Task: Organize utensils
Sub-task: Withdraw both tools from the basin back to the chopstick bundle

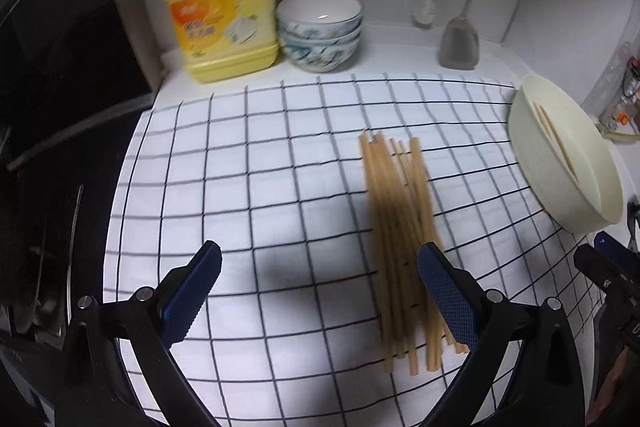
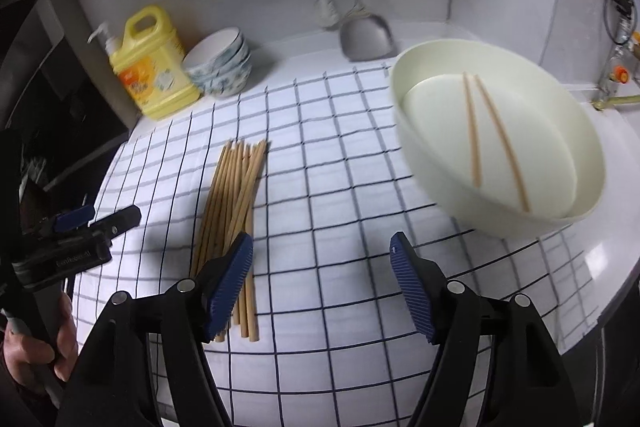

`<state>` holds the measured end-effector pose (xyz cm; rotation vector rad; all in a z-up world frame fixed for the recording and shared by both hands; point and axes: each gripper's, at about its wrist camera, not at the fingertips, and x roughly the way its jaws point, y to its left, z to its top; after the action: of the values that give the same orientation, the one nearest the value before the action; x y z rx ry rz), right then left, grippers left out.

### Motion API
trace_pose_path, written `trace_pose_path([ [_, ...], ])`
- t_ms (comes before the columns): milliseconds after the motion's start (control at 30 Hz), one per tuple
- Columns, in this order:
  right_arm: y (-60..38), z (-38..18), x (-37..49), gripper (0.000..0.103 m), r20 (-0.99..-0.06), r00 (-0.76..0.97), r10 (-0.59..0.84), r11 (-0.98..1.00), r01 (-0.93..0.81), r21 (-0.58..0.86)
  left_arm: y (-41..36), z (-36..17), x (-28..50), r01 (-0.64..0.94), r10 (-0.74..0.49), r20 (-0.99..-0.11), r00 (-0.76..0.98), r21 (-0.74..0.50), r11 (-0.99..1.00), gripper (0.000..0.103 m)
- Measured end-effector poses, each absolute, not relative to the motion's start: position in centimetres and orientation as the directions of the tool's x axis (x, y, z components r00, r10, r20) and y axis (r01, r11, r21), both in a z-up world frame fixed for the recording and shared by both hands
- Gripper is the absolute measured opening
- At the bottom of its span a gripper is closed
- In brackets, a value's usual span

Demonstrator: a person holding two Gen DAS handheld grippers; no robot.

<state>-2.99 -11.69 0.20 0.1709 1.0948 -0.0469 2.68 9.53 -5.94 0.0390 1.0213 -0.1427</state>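
A white counter is covered by a white cloth with a dark grid. At the far left, against the wall, stands a yellow detergent jug with a pump, and just beside it a stack of patterned bowls. The left gripper hangs above the cloth with its blue pads spread wide and nothing between them. Near the middle of the cloth lies a bundle of wooden chopsticks, roughly parallel, their near ends under one finger of each gripper. The right gripper also stands wide apart and empty. A metal spatula hangs at the back wall. At the right sits a cream basin with two chopsticks lying inside.
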Motion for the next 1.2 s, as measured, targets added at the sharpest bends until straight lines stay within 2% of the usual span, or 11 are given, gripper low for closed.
trace_pose_path([
  [533, -8.7, -6.7, -0.4, 0.068, -0.901, 0.395, 0.179, 0.984, -0.074, 0.163, 12.5, -8.4, 0.4, -0.076, 0.026, -0.847, 0.531, -0.017, 0.997, 0.097],
  [833, -6.0, -8.5, 1.5, 0.068, -0.907, 0.401, 0.131, 0.991, -0.082, 0.106, 12.6, -9.8, 1.8, -0.01, 0.01, -0.852, 0.523, 0.005, 1.0, 0.097],
  [1200, -5.3, -9.2, 1.5, 0.068, -0.91, 0.406, 0.083, 0.995, -0.08, 0.054, 11.7, -11.5, 3.0, 0.067, -0.068, -0.861, 0.504, -0.04, 0.997, 0.097],
])
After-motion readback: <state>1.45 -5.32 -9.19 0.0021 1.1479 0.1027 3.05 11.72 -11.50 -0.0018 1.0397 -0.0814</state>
